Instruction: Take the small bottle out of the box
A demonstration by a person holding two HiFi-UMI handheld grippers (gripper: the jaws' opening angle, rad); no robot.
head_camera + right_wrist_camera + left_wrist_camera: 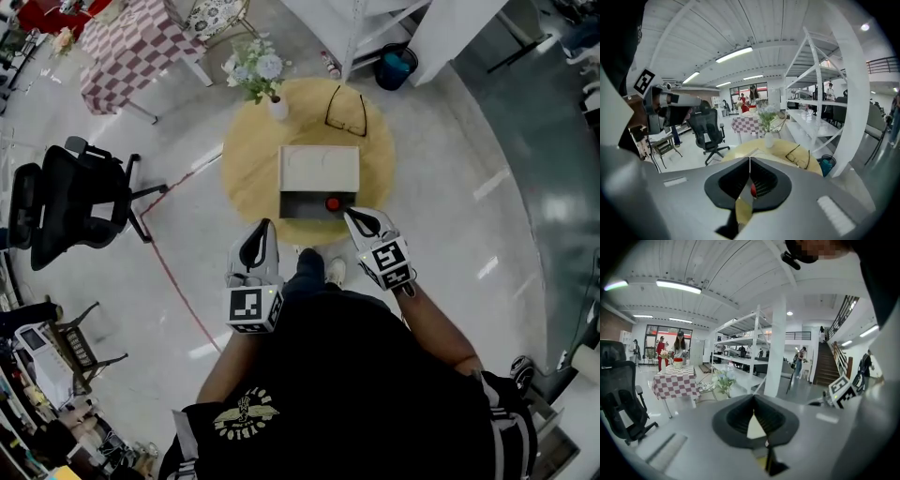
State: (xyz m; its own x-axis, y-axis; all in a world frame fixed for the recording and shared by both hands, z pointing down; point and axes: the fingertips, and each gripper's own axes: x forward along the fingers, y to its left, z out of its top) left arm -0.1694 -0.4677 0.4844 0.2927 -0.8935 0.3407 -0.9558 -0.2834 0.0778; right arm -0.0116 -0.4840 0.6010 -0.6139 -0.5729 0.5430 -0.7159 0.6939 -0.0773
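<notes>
Currently the box (319, 169) sits open on the round table (246, 178), with the left gripper (268, 225) and right gripper (348, 213) just before it, both pinched closed and empty. The red-capped small bottle (333, 203) stands inside the box's right front corner. Reaching in with closed jaws could likely topple it.

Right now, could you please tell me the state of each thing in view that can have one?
Box: open.
Small bottle: in the box, red cap showing.
Left gripper: shut, empty.
Right gripper: shut, empty.
Glasses: unfolded, lying on the table.
Vase: upright, holding flowers.
</notes>
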